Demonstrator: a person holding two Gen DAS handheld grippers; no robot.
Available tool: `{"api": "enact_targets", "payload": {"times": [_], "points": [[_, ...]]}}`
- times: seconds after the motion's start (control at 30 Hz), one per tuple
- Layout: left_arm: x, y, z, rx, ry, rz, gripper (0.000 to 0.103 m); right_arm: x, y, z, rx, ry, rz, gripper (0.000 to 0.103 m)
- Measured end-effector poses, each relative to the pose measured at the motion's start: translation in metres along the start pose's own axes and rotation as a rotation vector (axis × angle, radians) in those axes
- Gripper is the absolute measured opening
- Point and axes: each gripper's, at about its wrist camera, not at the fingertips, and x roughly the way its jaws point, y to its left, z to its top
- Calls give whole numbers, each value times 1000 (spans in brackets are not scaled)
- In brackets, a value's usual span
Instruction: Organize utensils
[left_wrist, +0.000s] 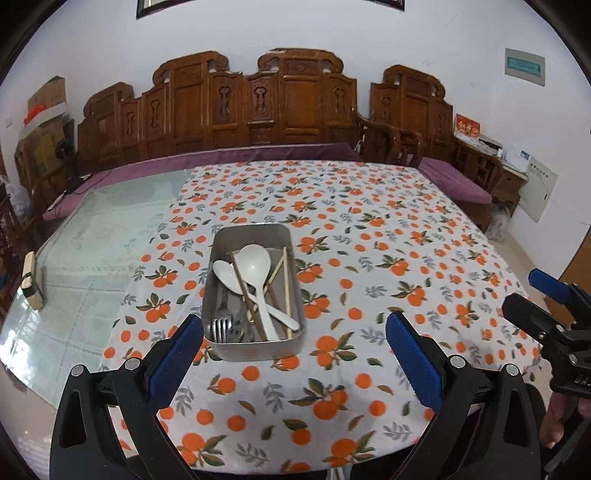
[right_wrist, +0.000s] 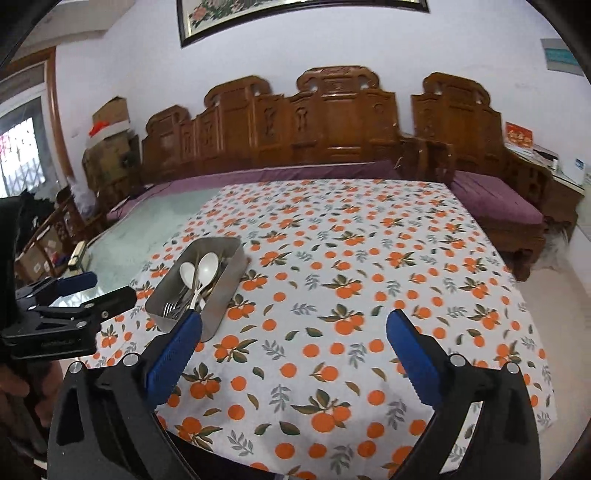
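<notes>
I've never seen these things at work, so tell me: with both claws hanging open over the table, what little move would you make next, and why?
Probably ease the left claw forward and down toward the metal tray. Both claws are open and hold nothing, and the tray lies straight ahead of the left one, with white spoons, chopsticks and a fork jumbled together inside. The right claw faces bare tablecloth.
</notes>
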Motion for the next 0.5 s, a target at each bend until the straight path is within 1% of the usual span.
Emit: {"api": "enact_targets", "payload": {"times": [0.1, 0.3, 0.5], "points": [[-14, -5, 4, 6, -26, 7, 95, -10, -1, 2, 6, -18, -3, 100], [-50, -10, 22, 9, -103, 24, 95, -43, 2, 17, -8, -97, -18, 100], [-85, -15, 32, 16, -176, 37, 95, -75, 12, 29, -36, -173, -24, 100]]}}
